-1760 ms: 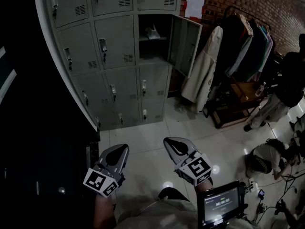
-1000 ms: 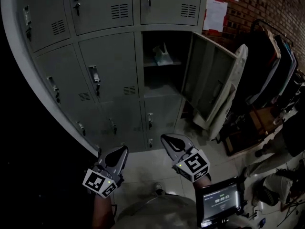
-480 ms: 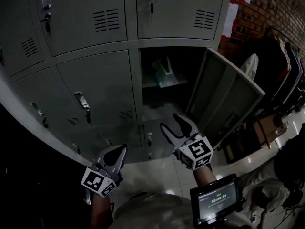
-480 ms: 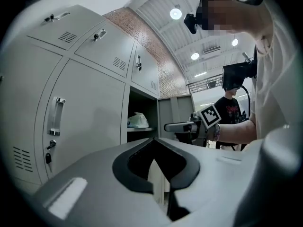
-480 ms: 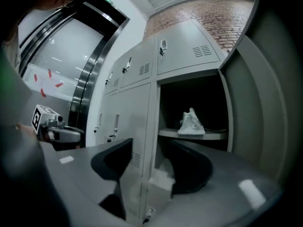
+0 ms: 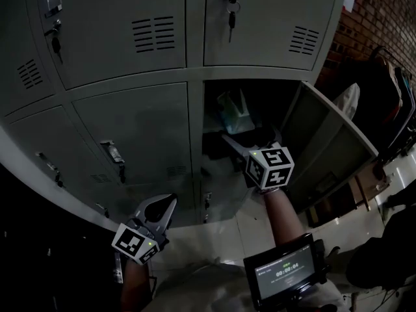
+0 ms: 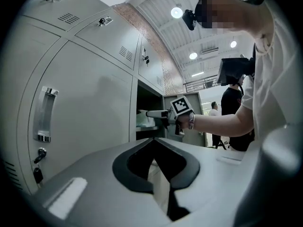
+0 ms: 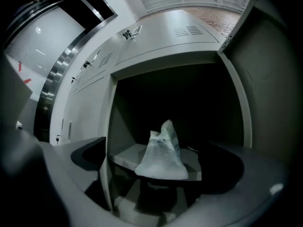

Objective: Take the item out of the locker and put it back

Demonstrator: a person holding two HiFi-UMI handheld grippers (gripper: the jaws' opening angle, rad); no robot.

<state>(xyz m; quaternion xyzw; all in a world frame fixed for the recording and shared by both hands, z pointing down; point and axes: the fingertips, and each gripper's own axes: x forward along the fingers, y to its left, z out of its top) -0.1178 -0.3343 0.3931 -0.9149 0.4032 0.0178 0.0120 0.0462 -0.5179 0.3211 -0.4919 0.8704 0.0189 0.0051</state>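
1. Bag (image 8: pixel 163 148) of pale, crumpled plastic stands upright on the shelf (image 8: pixel 125 156) inside the one open locker compartment (image 6: pixel 224 125), toward the shelf's front edge.
2. Right gripper (image 8: pixel 160 161) reaches into that opening at shelf height. Its jaws are opening and stand wide, one on each side of the bag as its own view frames it. The pads do not press on the plastic, and the left gripper view shows the tips just short of the bag.
3. Marker cube (image 6: pixel 270 168) on the right gripper sits just outside the compartment, with the person's bare forearm (image 6: pixel 283 216) stretched out behind it.
4. Compartment door (image 6: pixel 335 151) hangs swung out to the right, edge-on to the head camera.
5. Closed grey doors surround the opening. The one directly above has keys (image 6: pixel 229 10) hanging in its lock, and the one to the left carries a handle (image 6: pixel 112 151) and vent slots.
6. Left gripper (image 6: pixel 164 205) is held low, in front of the closed doors below and left of the opening, well apart from the bag. Its jaws are together, with nothing between them.
7. Small screen (image 6: pixel 286 275) is mounted low at the person's front, facing up.
8. Brick wall (image 6: pixel 383 15) rises to the right of the lockers, and a second person (image 7: pixel 233 109) in dark clothes stands farther back.
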